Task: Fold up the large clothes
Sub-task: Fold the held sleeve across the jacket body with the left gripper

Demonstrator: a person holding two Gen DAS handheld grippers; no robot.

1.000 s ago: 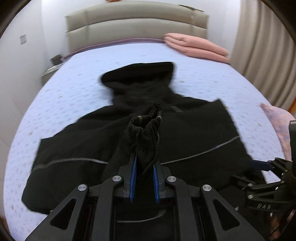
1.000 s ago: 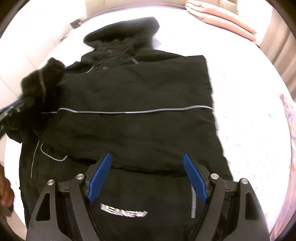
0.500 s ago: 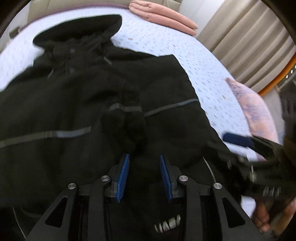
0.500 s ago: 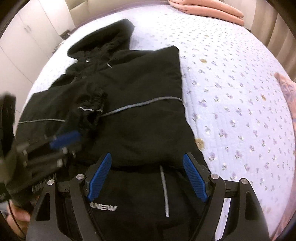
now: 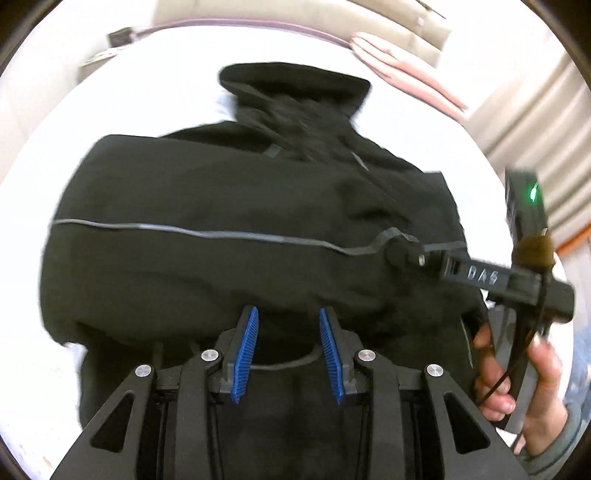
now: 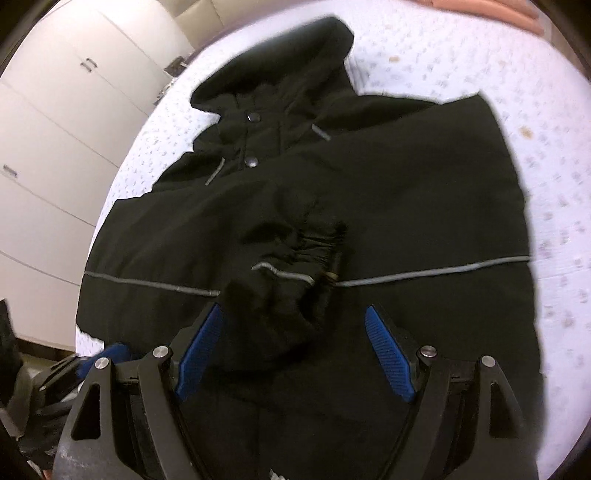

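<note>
A black hooded jacket (image 5: 207, 206) with a grey reflective stripe lies on the bed, hood at the far end, both sleeves folded across its body. It also shows in the right wrist view (image 6: 388, 206), with the sleeve cuff (image 6: 295, 254) lying on the middle. My left gripper (image 5: 288, 350) is open and empty over the jacket's lower part. My right gripper (image 6: 295, 354) is open wide and empty, just in front of the cuff. In the left wrist view the right gripper (image 5: 406, 254) reaches in from the right over the stripe.
The bed (image 6: 443, 66) has a pale floral cover. Folded pink bedding (image 5: 406, 81) lies by the headboard (image 5: 295, 14). Beige curtains (image 5: 535, 147) hang on the right. White wardrobe doors (image 6: 55, 129) stand left of the bed.
My left gripper has let go of the sleeve cuff, opened and drawn back toward the hem. The cuff now lies on the jacket's middle. My right gripper has moved in over it.
</note>
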